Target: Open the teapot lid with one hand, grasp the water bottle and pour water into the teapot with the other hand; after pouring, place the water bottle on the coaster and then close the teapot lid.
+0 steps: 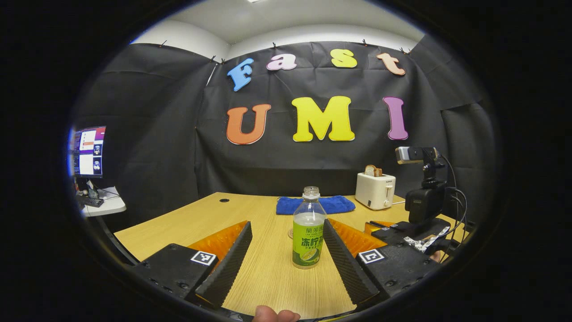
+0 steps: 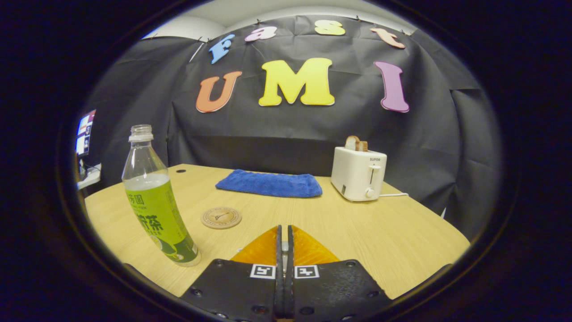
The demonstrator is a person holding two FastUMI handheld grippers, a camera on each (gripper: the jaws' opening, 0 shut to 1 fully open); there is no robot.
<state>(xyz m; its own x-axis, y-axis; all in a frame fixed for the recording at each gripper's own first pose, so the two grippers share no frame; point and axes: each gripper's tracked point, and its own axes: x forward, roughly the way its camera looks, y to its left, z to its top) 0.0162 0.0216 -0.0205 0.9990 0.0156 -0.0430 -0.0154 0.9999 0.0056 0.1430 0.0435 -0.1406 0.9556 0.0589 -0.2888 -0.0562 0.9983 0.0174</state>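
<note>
Standing upright on the worktop (image 1: pixel 268 268): the water bottle (image 1: pixel 308 232), uncapped, about half full, with a green label.
Left gripper (image 1: pixel 286 257): fingers spread wide apart, one on each side of the bottle; the right finger (image 1: pixel 344 259) lies just beside the bottle's label, and whether it touches cannot be told; the left finger (image 1: pixel 228 264) is clearly apart from it.
Right gripper (image 2: pixel 283 250): fingers closed together, holding nothing, pointing across the worktop (image 2: pixel 380 232) toward the blue towel (image 2: pixel 270 184).
Bottle in the right gripper view (image 2: pixel 156 205): stands to the left of the closed fingers, apart from them.
Coaster (image 2: pixel 221 218): round, lying flat and bare on the worktop between the bottle and the towel; in the left gripper view a sliver of it (image 1: pixel 290 233) peeks out just behind the bottle.
Towel in the left gripper view (image 1: pixel 315 204): folded, at the far edge behind the bottle.
Toaster (image 2: pixel 359 173): white, with bread in its slot, to the right of the towel near the far edge; also seen from the left gripper (image 1: pixel 375 190).
Other gripper in the left gripper view (image 1: pixel 424 219): a dark body with a small camera on top, at the right, over the worktop.
Thumb (image 1: pixel 275 314): a fingertip at the bottom edge of the left gripper view.
Monitor (image 1: pixel 88 152): lit, on a side desk at the far left.
</note>
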